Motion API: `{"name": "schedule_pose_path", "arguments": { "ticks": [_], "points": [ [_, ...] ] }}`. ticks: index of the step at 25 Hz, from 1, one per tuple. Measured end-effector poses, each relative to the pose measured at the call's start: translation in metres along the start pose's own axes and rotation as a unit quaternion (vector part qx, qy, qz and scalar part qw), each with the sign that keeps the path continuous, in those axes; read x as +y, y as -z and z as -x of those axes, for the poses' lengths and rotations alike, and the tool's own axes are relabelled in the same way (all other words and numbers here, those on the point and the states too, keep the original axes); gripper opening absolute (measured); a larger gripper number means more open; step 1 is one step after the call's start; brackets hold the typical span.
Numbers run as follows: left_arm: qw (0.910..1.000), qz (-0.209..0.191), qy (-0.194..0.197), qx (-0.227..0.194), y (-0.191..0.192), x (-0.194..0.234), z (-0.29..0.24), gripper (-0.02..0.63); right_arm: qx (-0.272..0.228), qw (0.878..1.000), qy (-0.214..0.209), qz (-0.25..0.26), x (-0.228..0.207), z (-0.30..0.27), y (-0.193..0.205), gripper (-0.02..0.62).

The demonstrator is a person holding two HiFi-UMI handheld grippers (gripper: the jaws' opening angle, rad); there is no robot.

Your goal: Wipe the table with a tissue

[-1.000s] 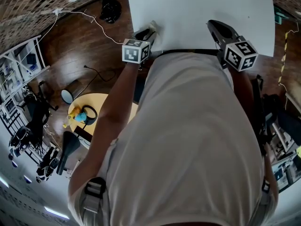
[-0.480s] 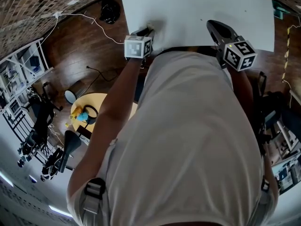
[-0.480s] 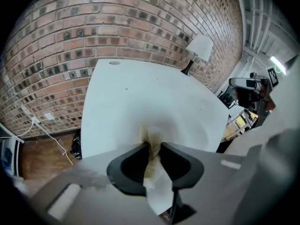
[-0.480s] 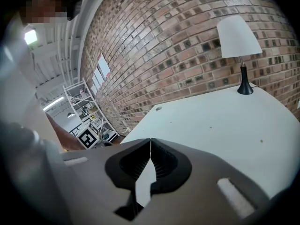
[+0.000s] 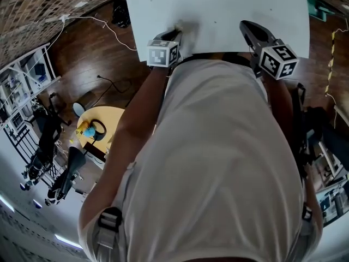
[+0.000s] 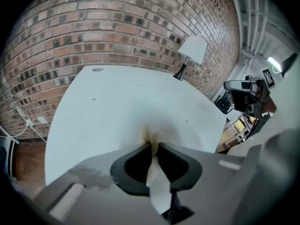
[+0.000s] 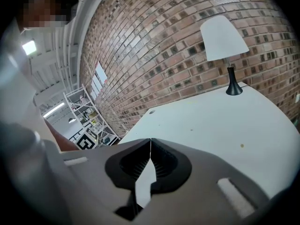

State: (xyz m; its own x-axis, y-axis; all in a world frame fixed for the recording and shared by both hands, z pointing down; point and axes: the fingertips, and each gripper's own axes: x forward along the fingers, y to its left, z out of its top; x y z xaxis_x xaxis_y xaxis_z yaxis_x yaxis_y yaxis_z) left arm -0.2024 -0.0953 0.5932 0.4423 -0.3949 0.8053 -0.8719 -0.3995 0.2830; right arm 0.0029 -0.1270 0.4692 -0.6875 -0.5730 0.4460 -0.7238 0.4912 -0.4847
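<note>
The white bench [image 5: 229,10] is broad and bare, and the main risk lies there. A thin sheet dragged across that much surface could bunch, tear or slip from a shallow pinch if the stroke presses too hard or skims too flat. The left arm reaches forward over the near left edge with the left tool [image 6: 153,144] pitched steeply down. Its jaws have just been closing and now pinch the tissue [image 6: 168,135], which fans out on the bench just beyond the tips. The right tool [image 7: 150,139] hovers over the near right part, tilted gently down, jaws together on nothing — drifting left, it could snag the sheet.
</note>
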Motion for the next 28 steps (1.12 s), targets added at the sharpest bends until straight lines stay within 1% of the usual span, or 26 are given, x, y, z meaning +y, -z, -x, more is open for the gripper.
{"name": "schedule_pose_path", "arguments": {
  "ticks": [4,6,8,10,11,12,14,18,20,22,25,26,28],
  "points": [
    [0.9988,-0.022,0.026,-0.035,-0.013,-0.029,-0.006,0.049,-0.015,1.0,-0.009,-0.023,-0.016,0.009,-0.006,0.009],
    [0.9979,-0.018,0.041,-0.046,-0.018,-0.043,-0.008,0.049,-0.016,0.999,-0.016,-0.025,-0.022,0.014,-0.006,0.009],
    [0.9956,0.011,0.069,-0.061,-0.023,-0.055,-0.008,0.046,-0.019,0.999,-0.02,-0.03,-0.027,0.018,-0.007,0.009],
    [0.9901,0.057,0.103,-0.077,-0.029,-0.062,-0.008,0.044,-0.024,0.999,-0.023,-0.038,-0.031,0.021,-0.009,0.009],
    [0.9882,0.073,0.109,-0.08,-0.03,-0.062,-0.008,0.044,-0.025,0.998,-0.025,-0.042,-0.033,0.021,-0.01,0.009],
    [0.9881,0.08,0.106,-0.078,-0.031,-0.061,-0.008,0.043,-0.026,0.998,-0.026,-0.044,-0.034,0.022,-0.01,0.009],
    [0.9913,0.071,0.09,-0.065,-0.029,-0.058,-0.011,0.043,-0.025,0.998,-0.026,-0.047,-0.037,0.024,-0.01,0.009],
    [0.9964,0.038,0.061,-0.046,-0.035,-0.061,-0.024,0.044,-0.023,0.998,-0.022,-0.048,-0.049,0.031,-0.006,0.009],
    [0.9974,0.018,0.061,-0.035,-0.038,-0.069,-0.033,0.044,-0.022,0.999,-0.02,-0.046,-0.054,0.036,-0.004,0.009],
    [0.9973,0.0,0.071,-0.018,-0.036,-0.084,-0.041,0.044,-0.02,0.999,-0.015,-0.044,-0.057,0.045,-0.001,0.009],
    [0.9962,-0.015,0.086,0.001,-0.033,-0.108,-0.049,0.046,-0.011,0.999,0.001,-0.042,-0.06,0.067,0.0,0.009],
    [0.9961,-0.019,0.086,0.003,-0.037,-0.11,-0.049,0.044,-0.009,0.999,0.003,-0.04,-0.061,0.07,-0.001,0.009],
    [0.9975,-0.036,0.061,-0.002,-0.058,-0.095,-0.041,0.044,-0.015,0.999,-0.006,-0.035,-0.057,0.058,-0.009,0.009]
  ]
}}
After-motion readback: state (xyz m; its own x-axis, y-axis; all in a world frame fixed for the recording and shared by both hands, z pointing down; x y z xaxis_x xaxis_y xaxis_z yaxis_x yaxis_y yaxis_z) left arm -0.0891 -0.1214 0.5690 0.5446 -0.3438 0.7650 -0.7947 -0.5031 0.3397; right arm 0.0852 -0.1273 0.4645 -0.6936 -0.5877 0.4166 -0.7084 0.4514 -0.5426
